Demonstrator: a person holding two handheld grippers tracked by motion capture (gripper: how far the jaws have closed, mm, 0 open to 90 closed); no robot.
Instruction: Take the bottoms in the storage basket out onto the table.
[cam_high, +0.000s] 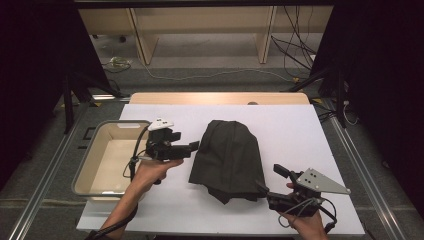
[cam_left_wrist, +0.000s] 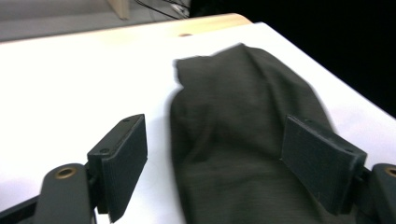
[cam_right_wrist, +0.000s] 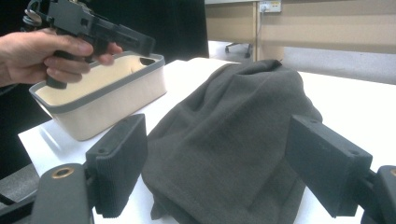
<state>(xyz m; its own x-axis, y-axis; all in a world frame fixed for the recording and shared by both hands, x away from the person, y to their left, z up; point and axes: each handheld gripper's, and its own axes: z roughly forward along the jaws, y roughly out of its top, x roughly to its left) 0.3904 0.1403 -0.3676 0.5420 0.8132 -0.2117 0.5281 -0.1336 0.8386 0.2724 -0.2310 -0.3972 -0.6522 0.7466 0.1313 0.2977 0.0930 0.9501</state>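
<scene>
Right tool (cam_high: 274, 179) apparently beside cloth (cam_high: 227, 157)

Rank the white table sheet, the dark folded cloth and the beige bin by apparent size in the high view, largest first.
1. White table sheet.
2. Beige bin and dark folded cloth: they look about alike, so no clear order between them.

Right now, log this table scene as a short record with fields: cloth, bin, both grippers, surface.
cloth: dark grey garment, folded, lying in the middle of the white table
bin: cream tub with grey rim, at the table's left edge, nothing seen inside
left gripper: jaws open, nothing between them, held above the table between bin and garment
right gripper: jaws open, at the garment's near right corner
contact: neither gripper grips the garment
</scene>
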